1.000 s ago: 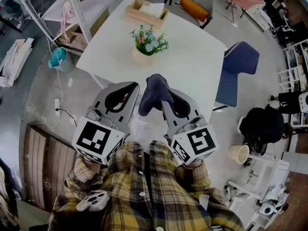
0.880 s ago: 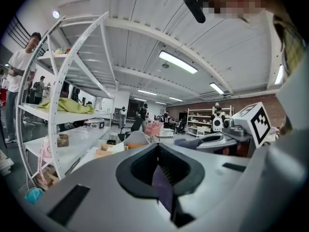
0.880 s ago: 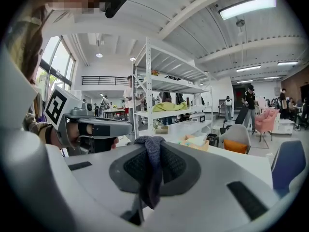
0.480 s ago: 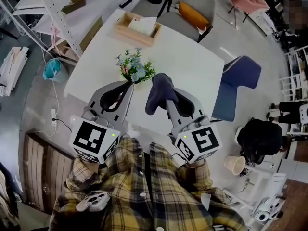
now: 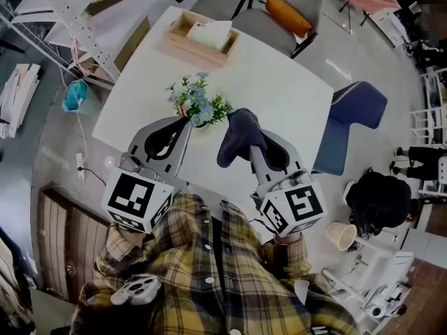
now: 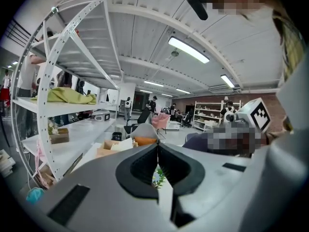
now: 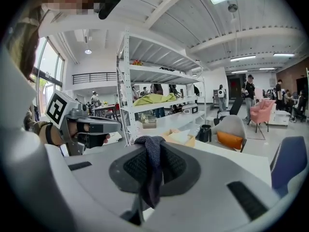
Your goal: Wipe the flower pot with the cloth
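One risk: the right gripper (image 7: 149, 141), clamping the cloth (image 7: 155, 174), could tip the flower pot (image 5: 199, 109) if swiped hard; the left gripper (image 6: 158, 145) is closed, empty.

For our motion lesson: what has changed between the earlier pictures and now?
The left gripper and right gripper have advanced over the table toward the flower pot; the left's tip now appears beside it. Unchanged: right shut on the cloth, left shut and empty.
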